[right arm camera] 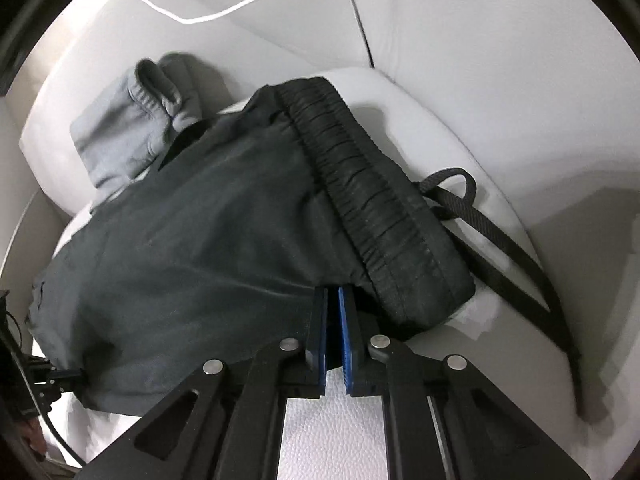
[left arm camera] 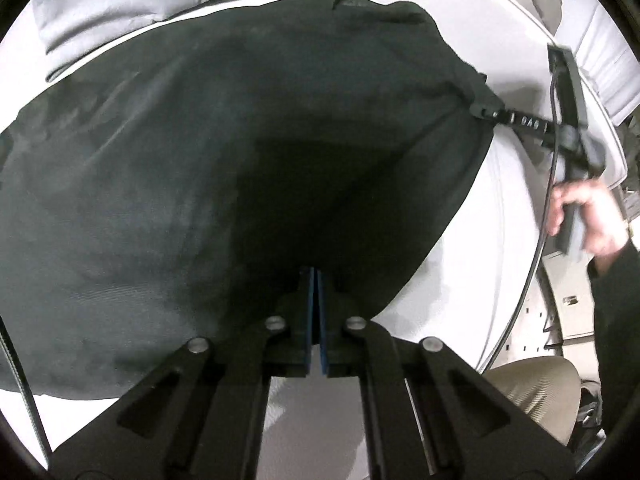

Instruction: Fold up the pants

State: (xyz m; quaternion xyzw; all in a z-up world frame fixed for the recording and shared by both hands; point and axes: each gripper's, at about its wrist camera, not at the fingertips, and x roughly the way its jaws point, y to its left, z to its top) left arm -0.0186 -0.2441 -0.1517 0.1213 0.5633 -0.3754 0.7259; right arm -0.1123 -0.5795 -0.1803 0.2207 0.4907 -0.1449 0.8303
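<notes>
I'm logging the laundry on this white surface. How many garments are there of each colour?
Dark grey-black pants: 1
Light grey garment: 1
Total: 2

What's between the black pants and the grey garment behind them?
Nothing: in the right wrist view the black pants overlap the grey garment directly.

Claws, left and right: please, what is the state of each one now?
Left claw: closed on the near edge of the dark pants.
Right claw: closed on the pants, just beside the waistband.
</notes>
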